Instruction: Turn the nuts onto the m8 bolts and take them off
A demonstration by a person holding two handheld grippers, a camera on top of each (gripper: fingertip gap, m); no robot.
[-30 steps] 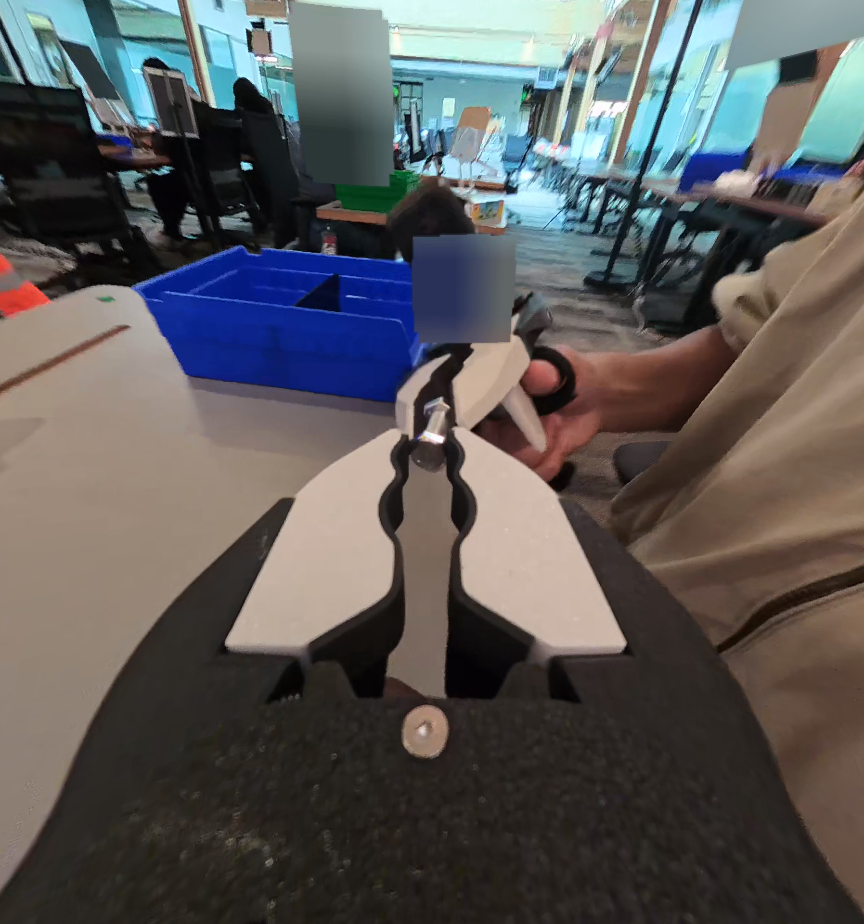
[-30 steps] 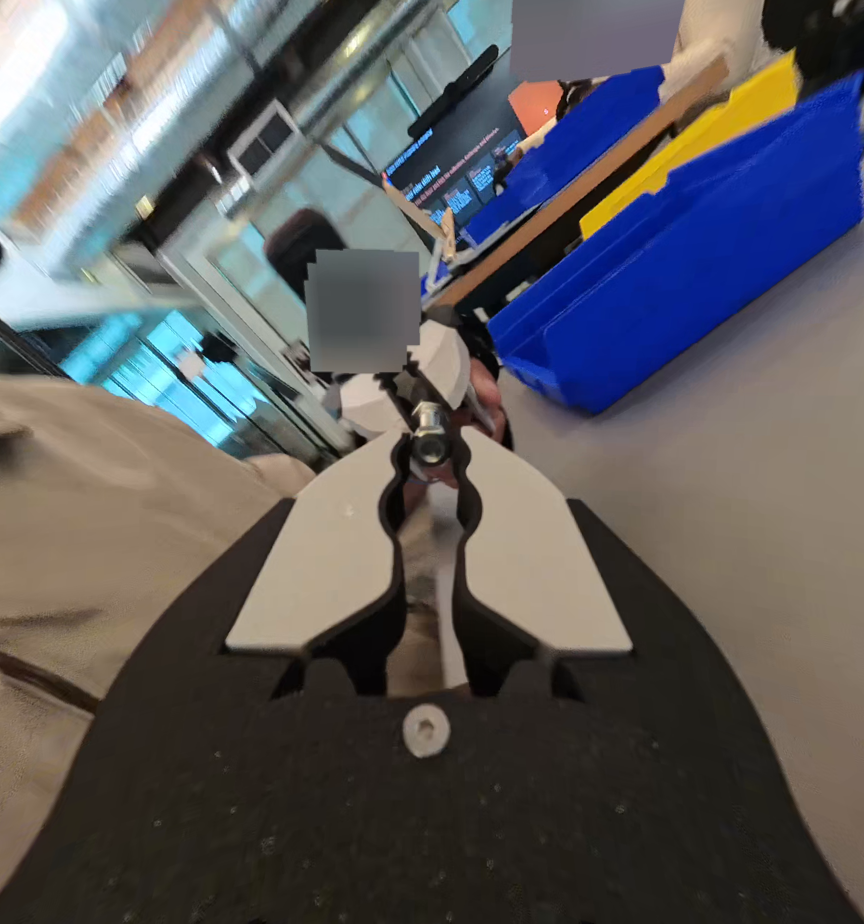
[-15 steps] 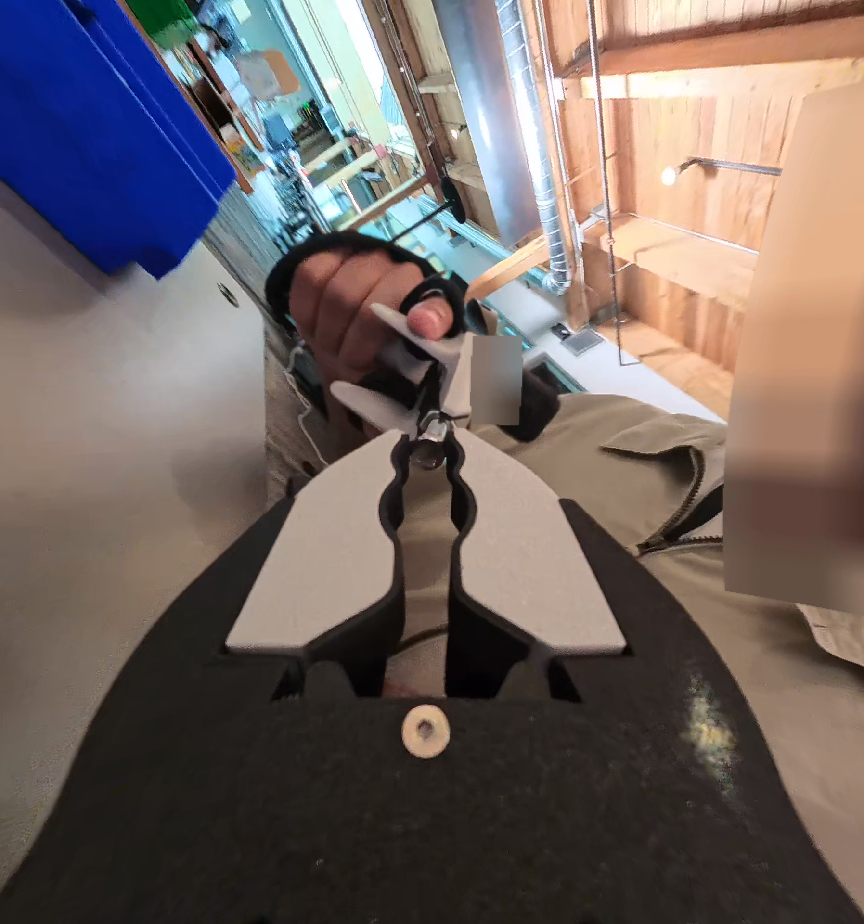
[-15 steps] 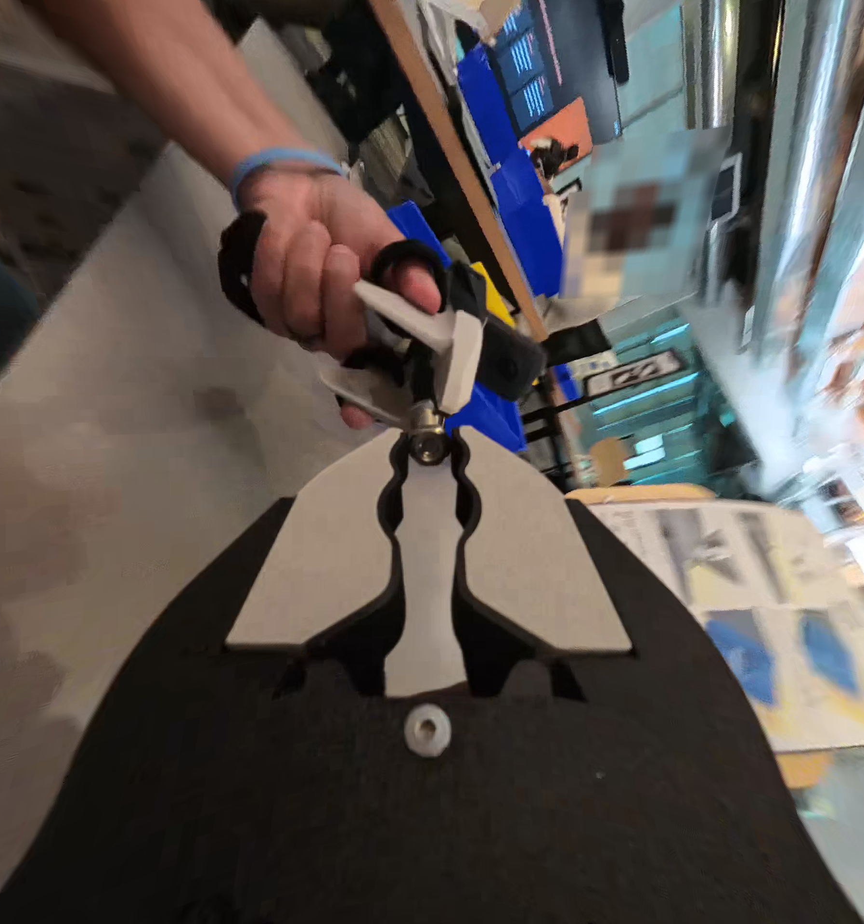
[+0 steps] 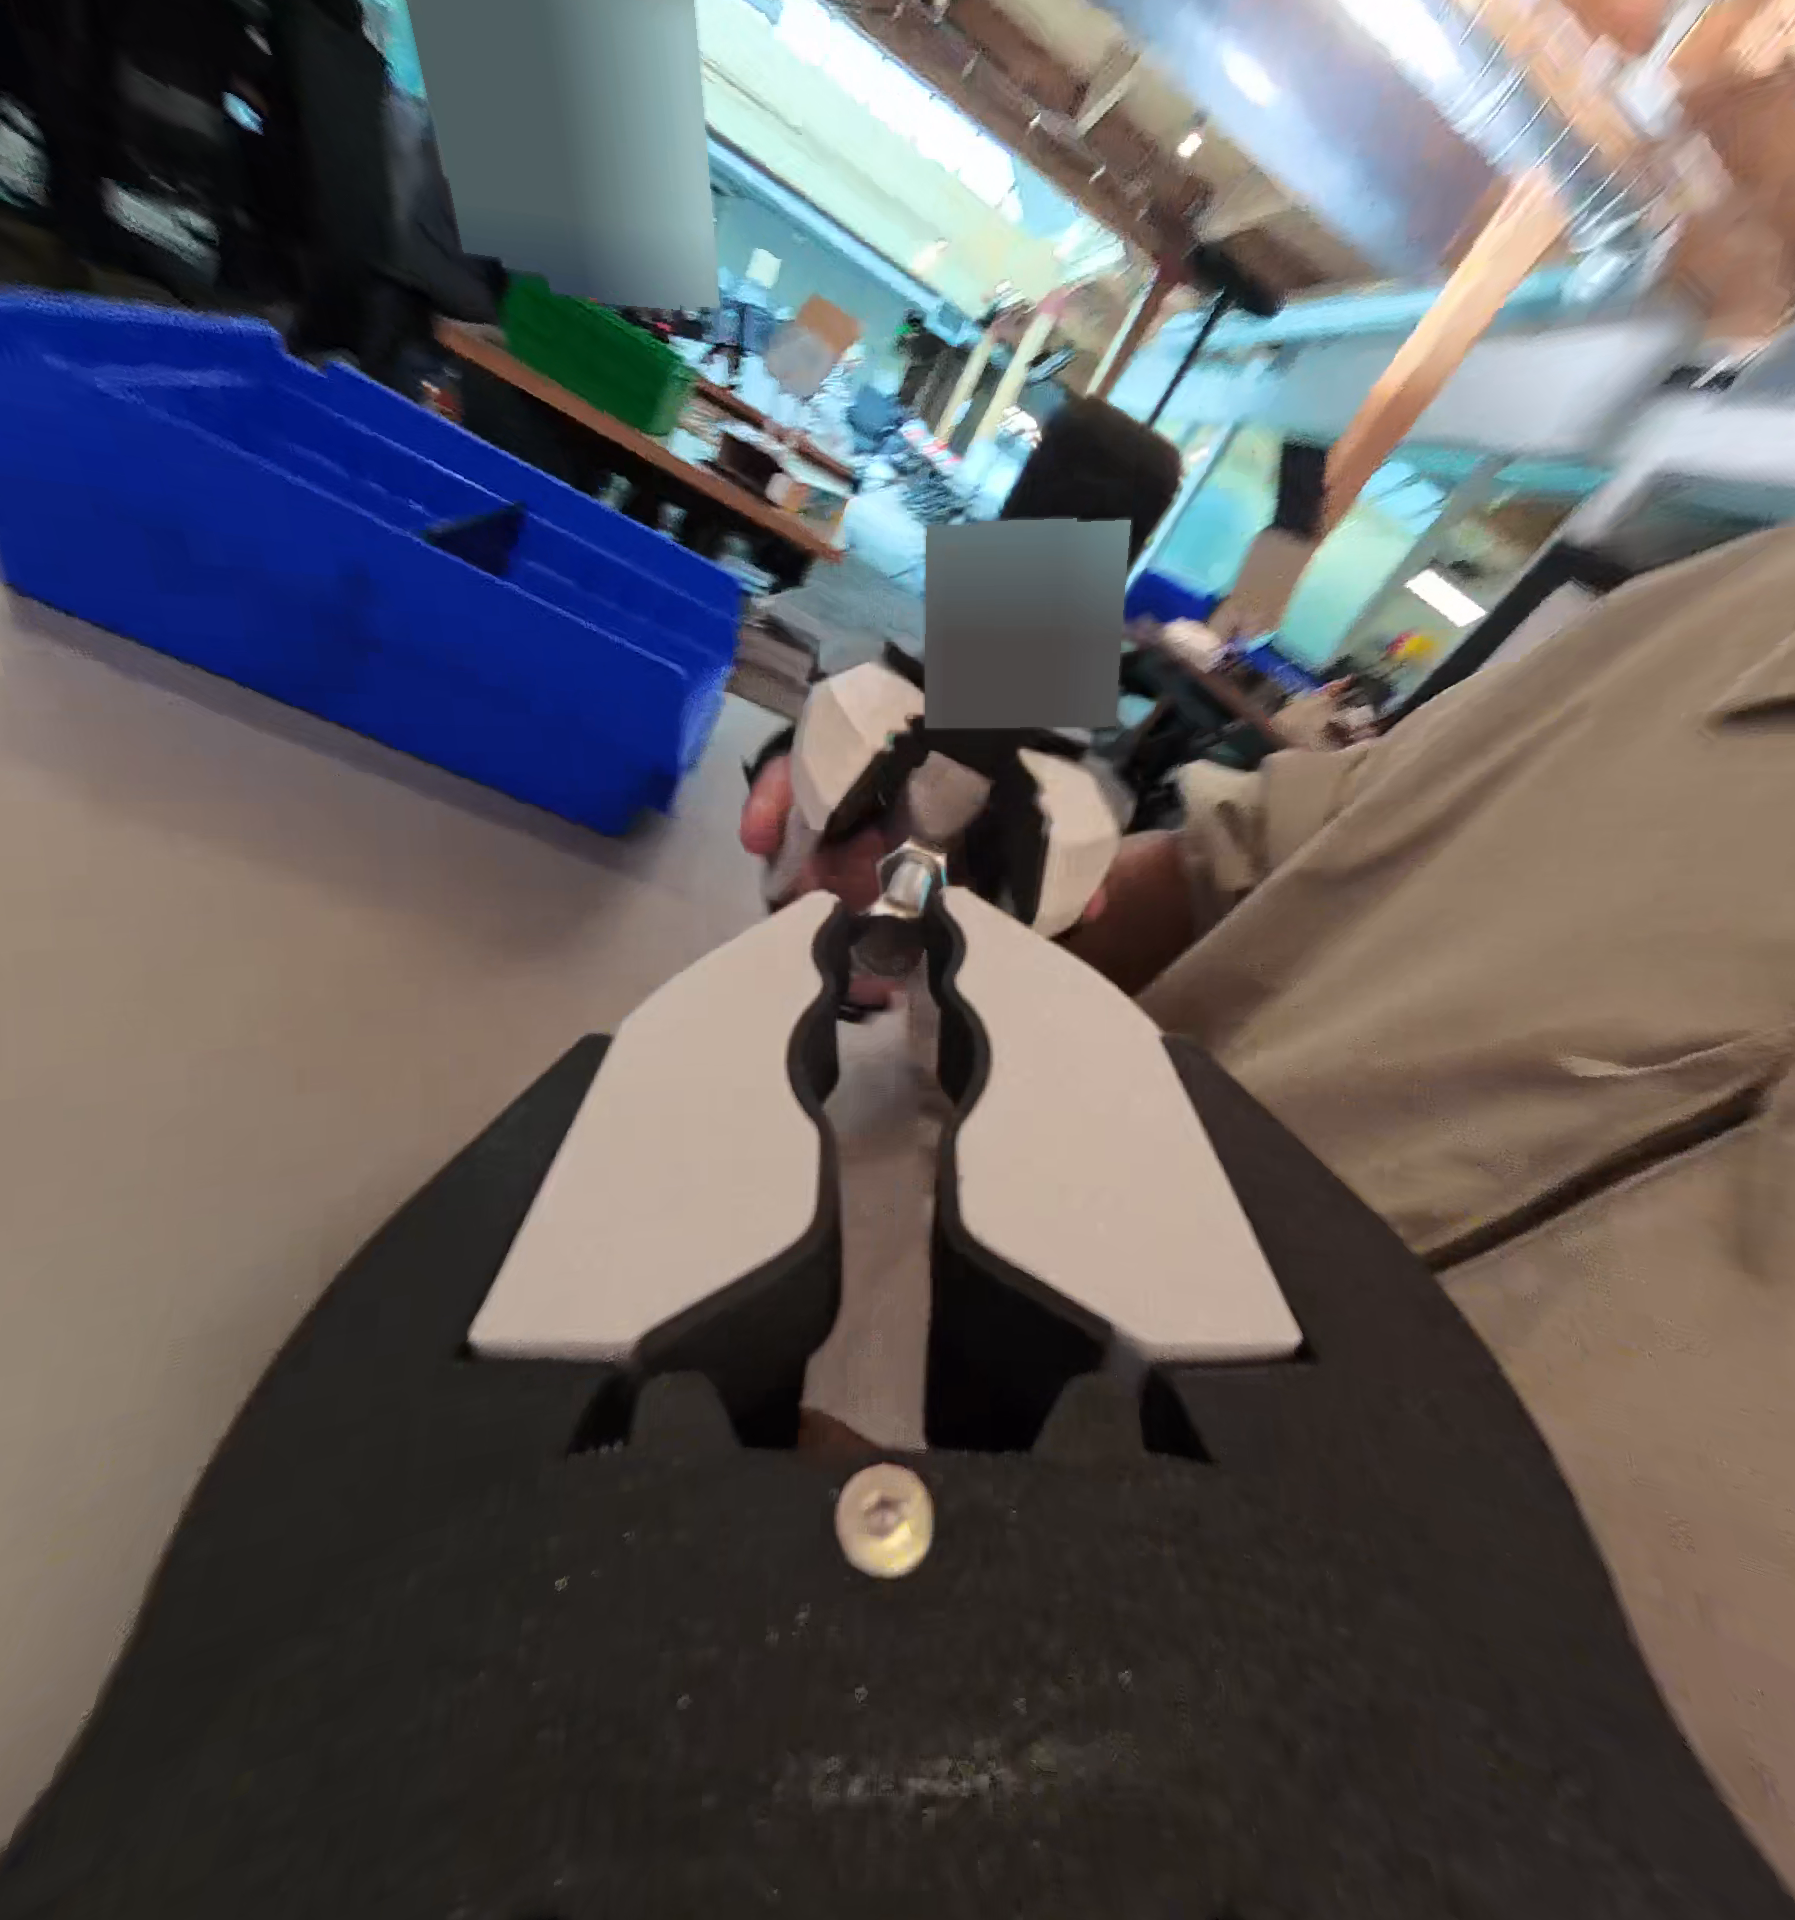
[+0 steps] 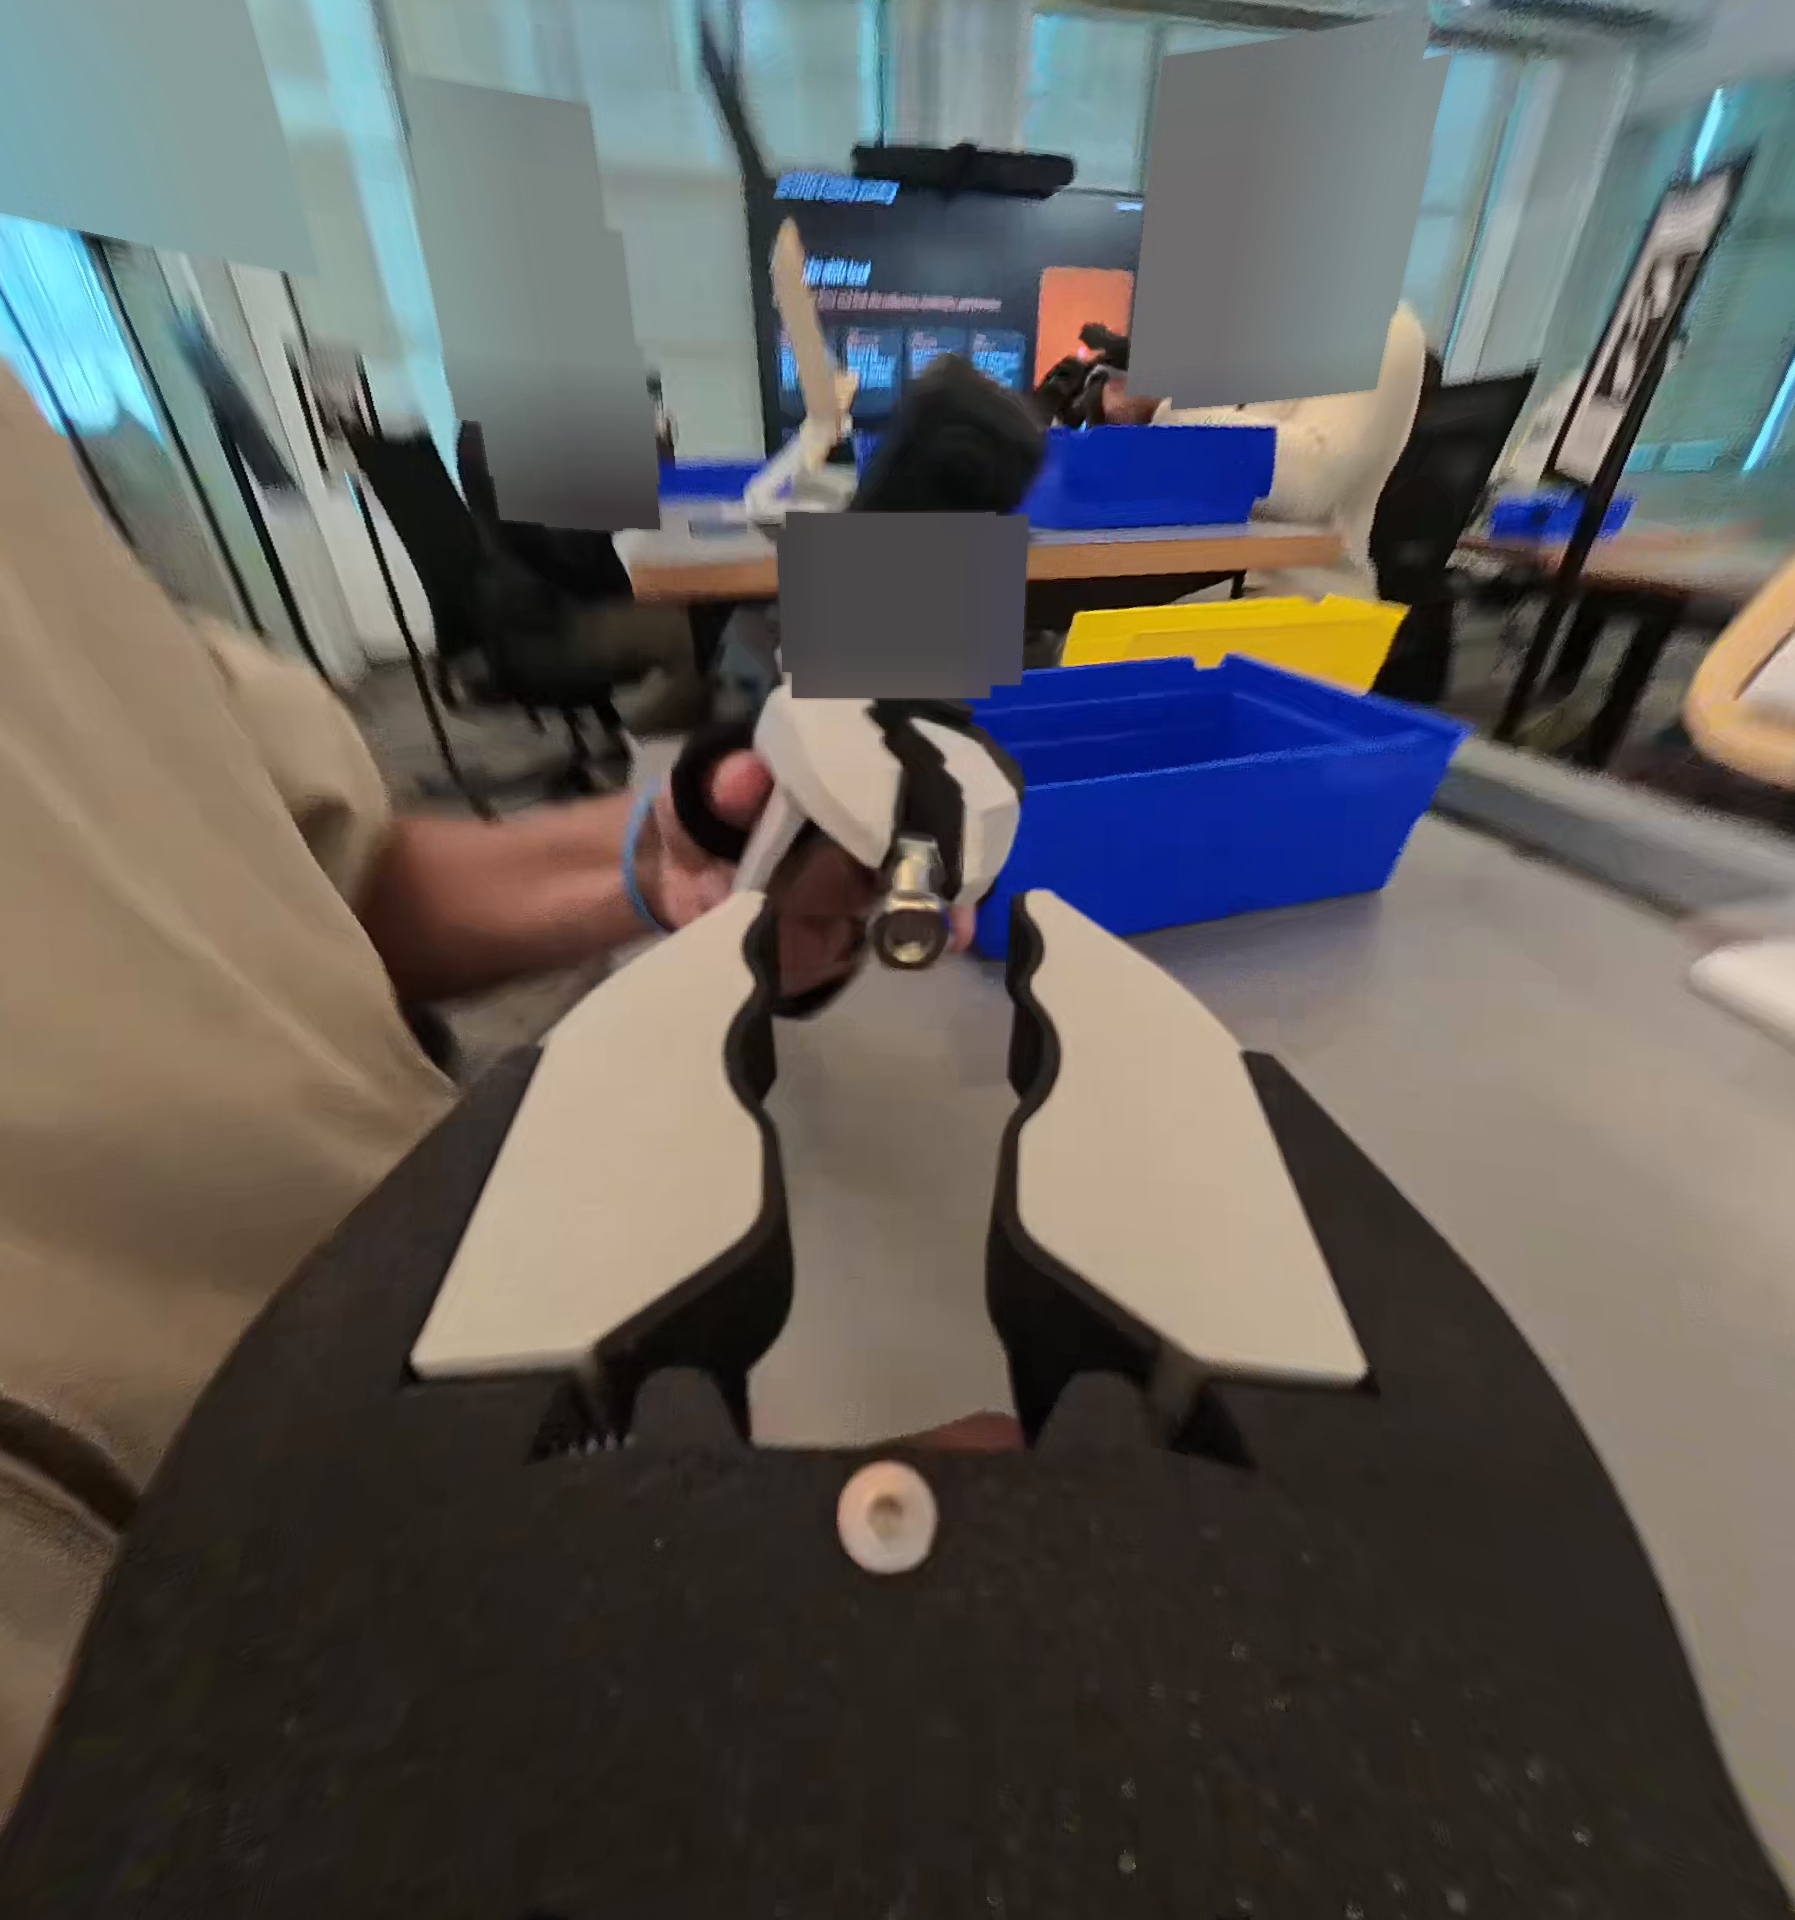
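Observation:
My left gripper (image 5: 888,935) is shut on the head of a silver M8 bolt (image 5: 885,945), whose shaft points away from it and carries a nut (image 5: 912,883). My right gripper (image 6: 882,930) is open. Its fingertips (image 6: 747,935) stand either side of the nut (image 6: 905,930) without touching it. In the right wrist view the left gripper (image 6: 893,800) holds the bolt (image 6: 916,868) toward me, with a hand behind it. In the left wrist view the right gripper (image 5: 960,805) faces me just beyond the bolt, jaws apart. Both are held above the grey table (image 5: 145,1039).
A blue bin (image 5: 301,582) stands on the table at the far left; it also shows in the right wrist view (image 6: 1184,810), with a yellow bin (image 6: 1236,629) behind it. The person's beige jacket (image 5: 1495,935) is close at the side. A white object (image 6: 1786,987) lies at the right edge.
Both grippers have rolled sharply and come back nearly level. The right gripper, which was shut on the nut, has opened and let go. The left gripper still holds the bolt.

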